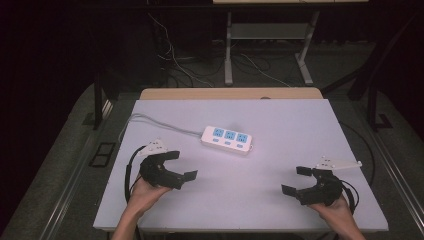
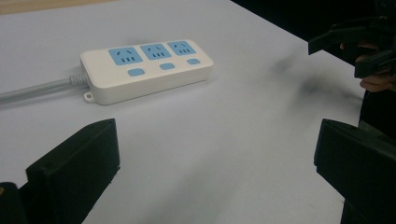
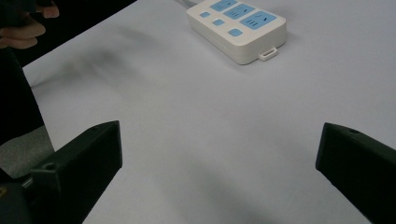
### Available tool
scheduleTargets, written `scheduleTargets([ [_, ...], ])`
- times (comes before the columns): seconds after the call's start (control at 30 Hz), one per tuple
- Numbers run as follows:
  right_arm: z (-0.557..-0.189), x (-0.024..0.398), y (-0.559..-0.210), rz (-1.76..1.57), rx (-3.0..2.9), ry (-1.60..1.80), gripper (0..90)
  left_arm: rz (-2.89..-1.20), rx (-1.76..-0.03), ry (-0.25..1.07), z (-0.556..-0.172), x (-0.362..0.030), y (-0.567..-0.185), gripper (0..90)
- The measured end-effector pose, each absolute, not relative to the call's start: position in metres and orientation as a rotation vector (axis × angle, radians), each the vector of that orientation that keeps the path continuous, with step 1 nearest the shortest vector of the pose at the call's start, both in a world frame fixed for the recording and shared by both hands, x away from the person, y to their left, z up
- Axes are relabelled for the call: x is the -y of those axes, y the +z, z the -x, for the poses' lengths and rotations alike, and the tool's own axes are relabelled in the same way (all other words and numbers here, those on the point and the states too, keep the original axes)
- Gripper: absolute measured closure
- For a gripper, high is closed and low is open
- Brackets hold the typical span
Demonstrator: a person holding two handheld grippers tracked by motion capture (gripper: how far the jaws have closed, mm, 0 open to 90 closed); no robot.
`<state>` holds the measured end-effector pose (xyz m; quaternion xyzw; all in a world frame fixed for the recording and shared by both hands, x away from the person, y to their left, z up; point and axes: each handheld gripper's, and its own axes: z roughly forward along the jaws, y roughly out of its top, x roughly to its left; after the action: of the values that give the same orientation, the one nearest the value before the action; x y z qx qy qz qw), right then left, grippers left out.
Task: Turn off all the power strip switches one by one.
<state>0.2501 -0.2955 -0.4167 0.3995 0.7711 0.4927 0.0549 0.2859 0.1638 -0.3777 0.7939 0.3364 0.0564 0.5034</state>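
White table (image 1: 280, 125) with power strip (image 1: 227, 139) at centre, left gripper (image 1: 182, 166) and right gripper (image 1: 295, 181) both spread wide, empty

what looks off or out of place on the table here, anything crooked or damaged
Nothing stands out. The white plastic power strip with three blue sockets lies flat on the pale table, at a slight angle to its edges, unbroken, its grey cable trailing off the left side. The left gripper and right gripper are open, clear of it.
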Motion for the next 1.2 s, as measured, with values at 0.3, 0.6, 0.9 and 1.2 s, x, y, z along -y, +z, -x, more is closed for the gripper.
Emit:
scheduleTargets([
  [0.3, -0.250, 0.297, -0.416, -1.215, -2.340, 1.497, 0.4, -1.942, -0.796, 0.128, -0.297, -0.158, -0.370, 0.0],
  [0.6, -0.250, 0.298, -0.416, -1.218, -2.336, 1.499, 0.4, -1.956, -0.787, 0.123, -0.308, -0.153, -0.364, 0.0],
  [0.9, -0.251, 0.297, -0.417, -1.211, -2.348, 1.489, 0.4, -1.987, -0.775, 0.124, -0.322, -0.149, -0.356, 0.0],
  [1.2, -0.251, 0.297, -0.417, -1.214, -2.351, 1.487, 0.4, -2.011, -0.769, 0.129, -0.337, -0.144, -0.348, 0.0],
])
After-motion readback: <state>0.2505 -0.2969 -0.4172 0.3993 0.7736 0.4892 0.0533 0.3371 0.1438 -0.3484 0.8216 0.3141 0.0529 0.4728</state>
